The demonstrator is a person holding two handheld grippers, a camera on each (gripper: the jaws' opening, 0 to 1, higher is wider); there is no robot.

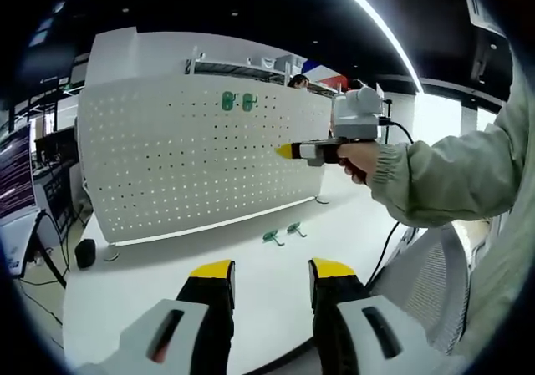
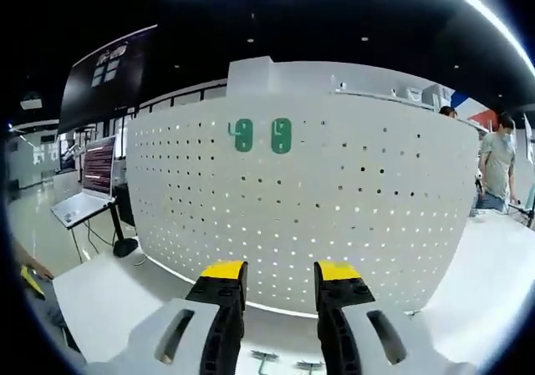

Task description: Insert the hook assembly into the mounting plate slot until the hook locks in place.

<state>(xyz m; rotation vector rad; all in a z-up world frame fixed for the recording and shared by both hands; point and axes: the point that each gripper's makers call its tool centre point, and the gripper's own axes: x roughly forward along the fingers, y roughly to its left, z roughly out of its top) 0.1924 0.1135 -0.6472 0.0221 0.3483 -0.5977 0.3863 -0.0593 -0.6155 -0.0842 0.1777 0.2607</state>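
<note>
A white pegboard plate stands upright on the white table; two green hooks hang near its top. Two more green hooks lie on the table in front of the plate. My left gripper hangs open over the table's near part, nothing between its yellow-tipped jaws. The right gripper is held up before the plate by a hand, its yellow tip close to the board. In the right gripper view, the right gripper is open and empty, facing the pegboard and the hung hooks. Loose hooks peek between its jaws.
A mesh office chair stands right of the table, beside a person's pale green sleeve. A laptop on a stand is at the left, and a dark object rests at the table's left edge. People stand behind at the right.
</note>
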